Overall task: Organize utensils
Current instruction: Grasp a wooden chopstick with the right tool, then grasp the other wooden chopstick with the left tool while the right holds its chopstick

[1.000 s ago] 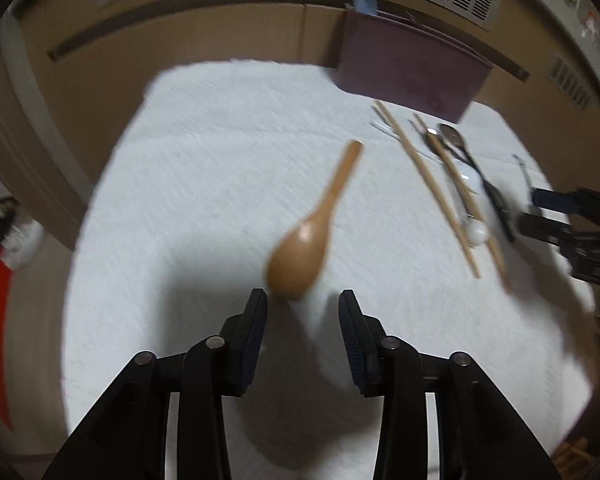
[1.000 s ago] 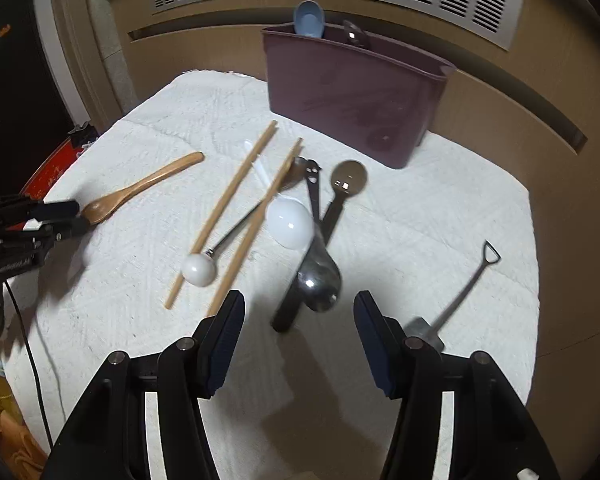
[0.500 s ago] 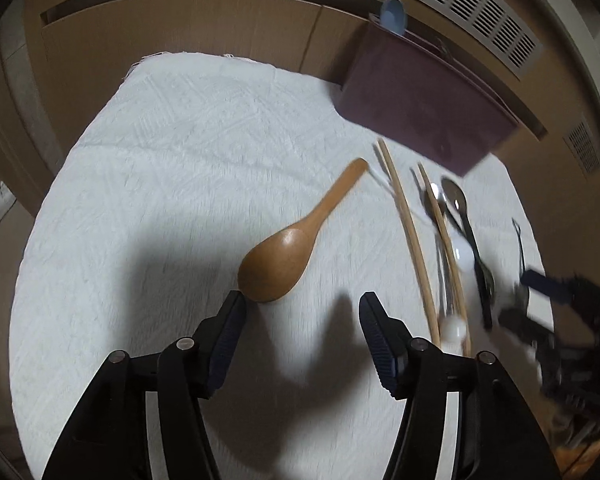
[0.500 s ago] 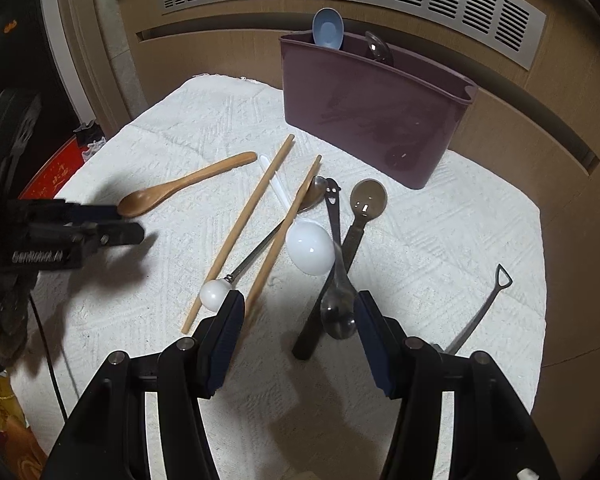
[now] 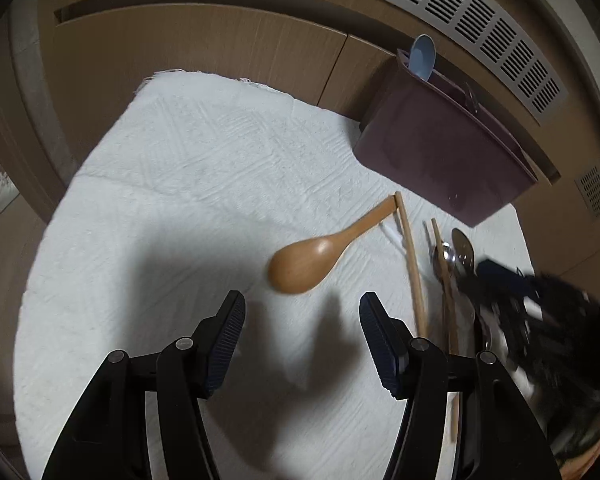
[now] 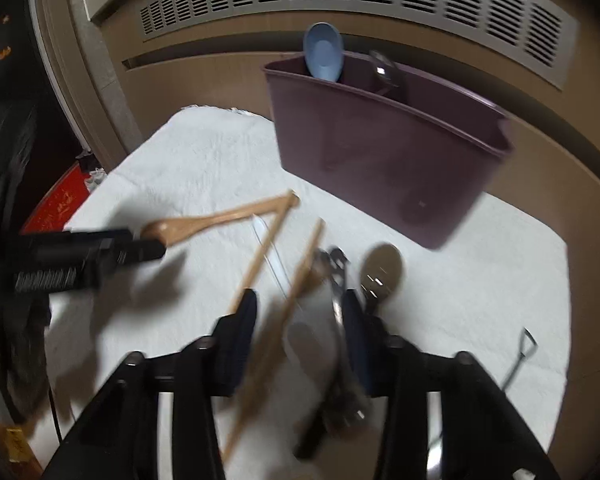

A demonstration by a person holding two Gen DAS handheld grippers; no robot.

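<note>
A wooden spoon lies on the white cloth, just ahead of my open, empty left gripper. My right gripper is open and low over the pile of utensils: two wooden chopsticks, a white spoon between its fingers, a metal spoon and a dark spoon. The purple bin stands at the back and holds a blue spoon and a dark utensil. The right view is blurred. The left gripper also shows in the right wrist view, beside the wooden spoon's bowl.
A small dark shovel-shaped utensil lies at the cloth's right side. A brown panelled wall with a vent grille runs behind the bin. The cloth's left edge drops to the floor, where a red object lies.
My right gripper has dropped forward over the utensil pile, so the white spoon now sits between its fingers. My left gripper has opened wider and swung left of the wooden spoon.
</note>
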